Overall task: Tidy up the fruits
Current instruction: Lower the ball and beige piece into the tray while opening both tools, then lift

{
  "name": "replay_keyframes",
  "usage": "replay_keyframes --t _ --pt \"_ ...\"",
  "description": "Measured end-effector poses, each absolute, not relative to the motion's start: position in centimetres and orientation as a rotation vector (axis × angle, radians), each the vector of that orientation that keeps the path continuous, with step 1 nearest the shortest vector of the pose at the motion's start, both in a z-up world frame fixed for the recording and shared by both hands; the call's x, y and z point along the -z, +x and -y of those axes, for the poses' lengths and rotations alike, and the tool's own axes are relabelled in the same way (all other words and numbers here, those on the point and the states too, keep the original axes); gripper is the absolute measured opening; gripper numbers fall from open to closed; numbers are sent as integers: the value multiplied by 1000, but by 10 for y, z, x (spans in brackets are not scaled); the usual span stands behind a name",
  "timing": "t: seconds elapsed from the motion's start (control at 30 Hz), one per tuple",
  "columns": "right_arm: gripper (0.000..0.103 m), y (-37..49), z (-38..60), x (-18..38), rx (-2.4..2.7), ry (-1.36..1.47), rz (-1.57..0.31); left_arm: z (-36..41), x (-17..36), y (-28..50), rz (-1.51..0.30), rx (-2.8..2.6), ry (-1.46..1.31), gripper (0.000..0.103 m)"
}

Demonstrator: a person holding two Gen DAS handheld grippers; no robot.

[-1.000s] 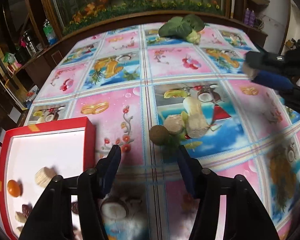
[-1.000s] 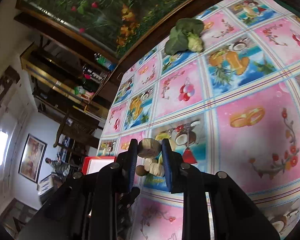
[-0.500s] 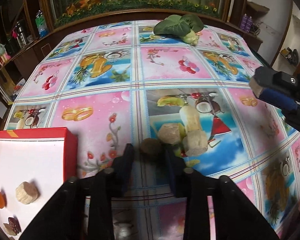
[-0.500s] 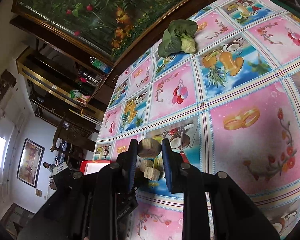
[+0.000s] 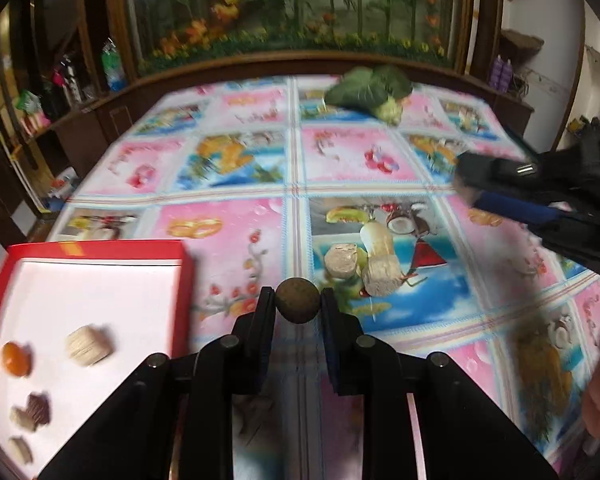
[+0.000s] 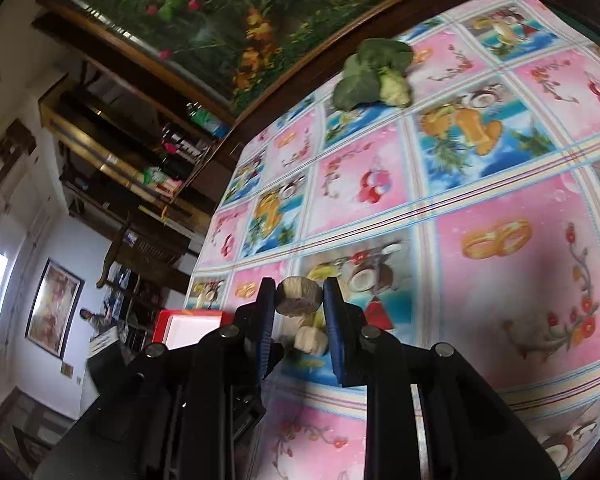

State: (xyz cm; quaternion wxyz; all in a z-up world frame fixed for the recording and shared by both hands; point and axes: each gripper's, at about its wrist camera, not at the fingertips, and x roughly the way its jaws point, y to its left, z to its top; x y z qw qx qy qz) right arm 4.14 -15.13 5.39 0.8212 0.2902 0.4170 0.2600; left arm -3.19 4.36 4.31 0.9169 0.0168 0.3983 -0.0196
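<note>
Transfer step, by the look of it: left gripper [image 5: 298,306] clamped on brown ball [image 5: 298,300] near table's front edge; right gripper [image 6: 299,300] pinching tan chunk [image 6: 299,295], raised above table. Next, likely: carry to red tray [image 5: 100,252] at front-left corner, release gently.

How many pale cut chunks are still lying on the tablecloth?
2: a round chunk and a longer chunk, touching, beyond the left gripper. Another sits clamped in the right gripper.

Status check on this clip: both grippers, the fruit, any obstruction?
Left gripper shut on brown round fruit. Right gripper shut on tan chunk. Red tray at left, path looks unobstructed.
</note>
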Motion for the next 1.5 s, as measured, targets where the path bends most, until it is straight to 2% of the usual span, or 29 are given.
replay_keyframes --t 0.3,0.57,1.0,1.5 --pt "26 21 115 -58 -659 525 -872 -81 -85 -112 -670 -38 -11 21" --pt "26 -8 78 -65 -768 427 -815 -135 -85 -163 -637 -209 -63 21" --pt "27 -47 31 -64 -816 199 -767 -167 -75 -183 -642 -278 -108 21" --pt "26 -48 30 -64 -788 166 -754 -190 -72 -196 -649 -334 -130 21"
